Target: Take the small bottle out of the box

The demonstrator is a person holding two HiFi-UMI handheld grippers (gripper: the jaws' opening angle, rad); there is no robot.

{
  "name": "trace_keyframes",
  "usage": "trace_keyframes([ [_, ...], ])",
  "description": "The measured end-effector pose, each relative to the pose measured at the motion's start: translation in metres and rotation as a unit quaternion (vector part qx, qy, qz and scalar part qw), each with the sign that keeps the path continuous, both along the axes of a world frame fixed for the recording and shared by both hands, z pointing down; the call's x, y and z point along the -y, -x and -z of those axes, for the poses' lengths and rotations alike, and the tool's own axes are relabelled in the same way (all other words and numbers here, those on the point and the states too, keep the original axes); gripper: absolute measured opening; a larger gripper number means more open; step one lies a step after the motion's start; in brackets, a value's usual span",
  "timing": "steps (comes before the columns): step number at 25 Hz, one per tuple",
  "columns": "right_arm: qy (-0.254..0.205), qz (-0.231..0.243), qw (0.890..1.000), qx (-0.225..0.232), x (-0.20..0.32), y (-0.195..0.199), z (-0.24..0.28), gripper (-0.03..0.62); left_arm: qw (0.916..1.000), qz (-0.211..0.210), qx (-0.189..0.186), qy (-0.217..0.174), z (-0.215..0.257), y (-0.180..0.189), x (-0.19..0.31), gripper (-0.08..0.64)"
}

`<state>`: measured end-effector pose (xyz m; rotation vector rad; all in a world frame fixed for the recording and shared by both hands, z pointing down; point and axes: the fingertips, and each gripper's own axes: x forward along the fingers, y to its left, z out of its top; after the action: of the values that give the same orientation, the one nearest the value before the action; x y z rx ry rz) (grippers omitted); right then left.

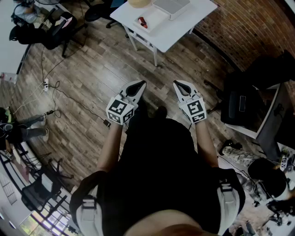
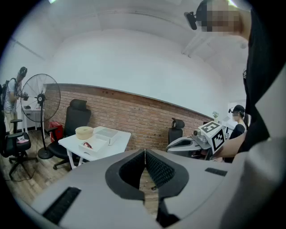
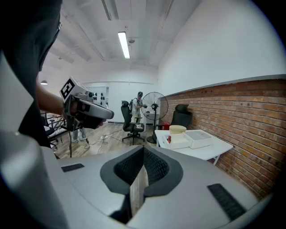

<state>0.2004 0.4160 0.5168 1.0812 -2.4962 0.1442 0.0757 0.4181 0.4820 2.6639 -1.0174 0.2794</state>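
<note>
A white table (image 1: 184,24) stands a few steps ahead of me on the wood floor. On it sits an open white box (image 1: 154,17) with a small red object (image 1: 143,21) inside; I cannot make out a bottle's shape. The box (image 2: 94,145) (image 3: 178,142) also shows far off in both gripper views. My left gripper (image 1: 140,84) (image 2: 145,152) and right gripper (image 1: 178,84) (image 3: 143,150) hover side by side at waist height, well short of the table. Both are shut and hold nothing.
A white lid or tray (image 1: 171,5) and a tan round container (image 1: 139,2) share the table. Black office chairs (image 1: 55,25), a standing fan (image 2: 40,98), floor cables (image 1: 55,87), a brick wall (image 1: 253,23) and a cluttered desk (image 1: 258,115) ring the space. Another person (image 3: 136,105) stands far off.
</note>
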Motion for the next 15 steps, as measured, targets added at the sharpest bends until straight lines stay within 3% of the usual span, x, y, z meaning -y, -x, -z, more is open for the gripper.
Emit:
trace_keyframes([
  [15,0.012,-0.022,1.0,0.01,0.026,-0.002,-0.005,-0.003,0.9999,-0.012,-0.005,0.002,0.002,-0.002,0.032,0.025],
])
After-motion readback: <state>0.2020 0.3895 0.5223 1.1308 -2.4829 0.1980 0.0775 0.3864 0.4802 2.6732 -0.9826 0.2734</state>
